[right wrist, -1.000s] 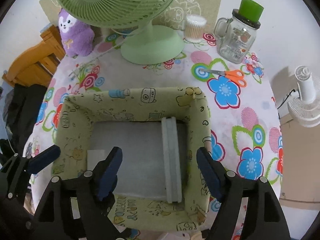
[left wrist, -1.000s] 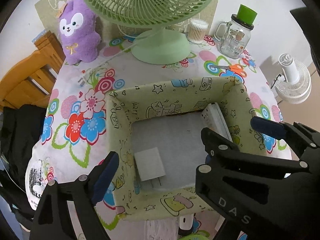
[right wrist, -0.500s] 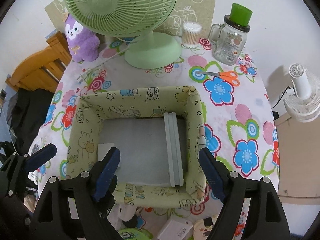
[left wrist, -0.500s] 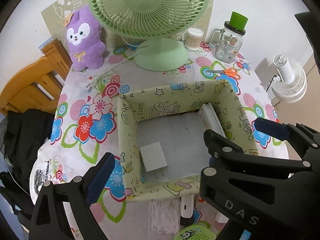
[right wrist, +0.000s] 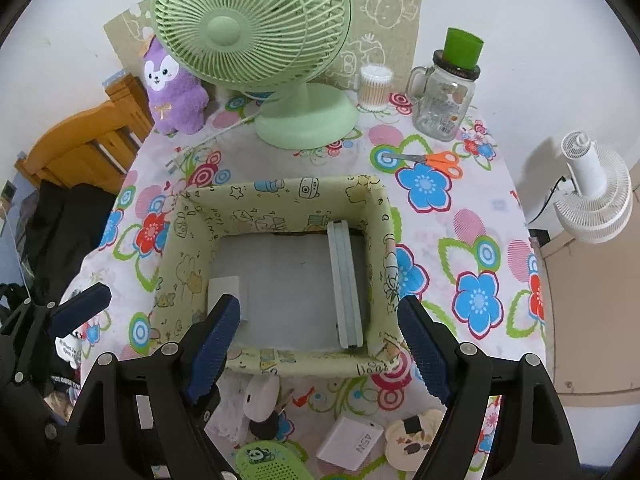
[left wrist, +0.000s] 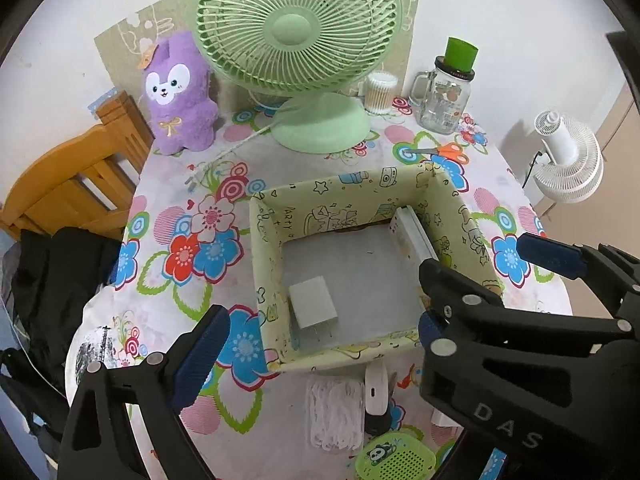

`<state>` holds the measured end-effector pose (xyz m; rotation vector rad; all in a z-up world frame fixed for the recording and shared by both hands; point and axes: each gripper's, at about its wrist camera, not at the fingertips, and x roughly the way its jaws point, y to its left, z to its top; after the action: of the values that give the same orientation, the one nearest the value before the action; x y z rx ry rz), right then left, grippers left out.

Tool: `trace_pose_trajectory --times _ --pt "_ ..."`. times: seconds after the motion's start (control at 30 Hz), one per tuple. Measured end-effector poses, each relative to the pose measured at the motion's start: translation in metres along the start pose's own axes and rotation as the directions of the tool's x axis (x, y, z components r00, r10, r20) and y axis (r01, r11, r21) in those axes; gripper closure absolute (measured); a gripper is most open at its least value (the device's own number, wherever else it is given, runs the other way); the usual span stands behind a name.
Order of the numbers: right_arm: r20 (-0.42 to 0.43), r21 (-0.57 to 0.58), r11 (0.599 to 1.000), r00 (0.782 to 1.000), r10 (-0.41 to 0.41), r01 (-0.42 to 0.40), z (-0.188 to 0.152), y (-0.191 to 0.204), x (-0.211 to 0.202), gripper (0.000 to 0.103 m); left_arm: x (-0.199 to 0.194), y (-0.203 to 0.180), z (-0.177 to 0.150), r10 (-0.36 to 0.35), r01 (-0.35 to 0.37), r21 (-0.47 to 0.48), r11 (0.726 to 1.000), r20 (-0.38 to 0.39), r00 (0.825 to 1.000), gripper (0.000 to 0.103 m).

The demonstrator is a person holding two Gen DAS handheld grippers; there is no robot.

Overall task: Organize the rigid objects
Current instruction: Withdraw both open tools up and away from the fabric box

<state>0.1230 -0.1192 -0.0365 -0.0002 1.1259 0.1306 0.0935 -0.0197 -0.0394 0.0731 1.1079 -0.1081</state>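
Storage box (right wrist: pixel 276 204), green cartoon print, centre of table (right wrist: pixel 472 216). Contents: white charger (left wrist: pixel 313 307) flat at the near-left corner; grey-white slab (right wrist: pixel 345 280) on edge along the right wall. My left tool (left wrist: pixel 320 332) and right tool (right wrist: pixel 320 344): both spread, empty, above the box. Since a second ago both have lifted back, revealing white adapter (right wrist: pixel 352 442) and green panda case (right wrist: pixel 264 462) on the near table.
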Motion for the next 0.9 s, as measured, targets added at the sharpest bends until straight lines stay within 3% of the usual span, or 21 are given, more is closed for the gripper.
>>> trace_pose_trajectory --times 0.43,0.73,0.9 --pt "0.061 -0.013 0.997 0.995 -0.081 0.082 -0.019 0.010 -0.031 0.019 -0.023 -0.002 -0.016 -0.024 0.023 0.037 0.999 0.026 0.999 0.007" --pt "0.128 -0.009 0.994 0.986 -0.106 0.108 -0.036 0.015 -0.053 0.019 -0.037 0.000 -0.027 -0.050 0.047 0.064 0.997 0.049 0.998 0.007" --pt "0.121 0.017 0.996 0.989 -0.089 0.088 -0.042 0.017 -0.059 0.020 -0.047 0.004 -0.033 -0.063 0.057 0.077 0.995 0.078 0.995 0.007"
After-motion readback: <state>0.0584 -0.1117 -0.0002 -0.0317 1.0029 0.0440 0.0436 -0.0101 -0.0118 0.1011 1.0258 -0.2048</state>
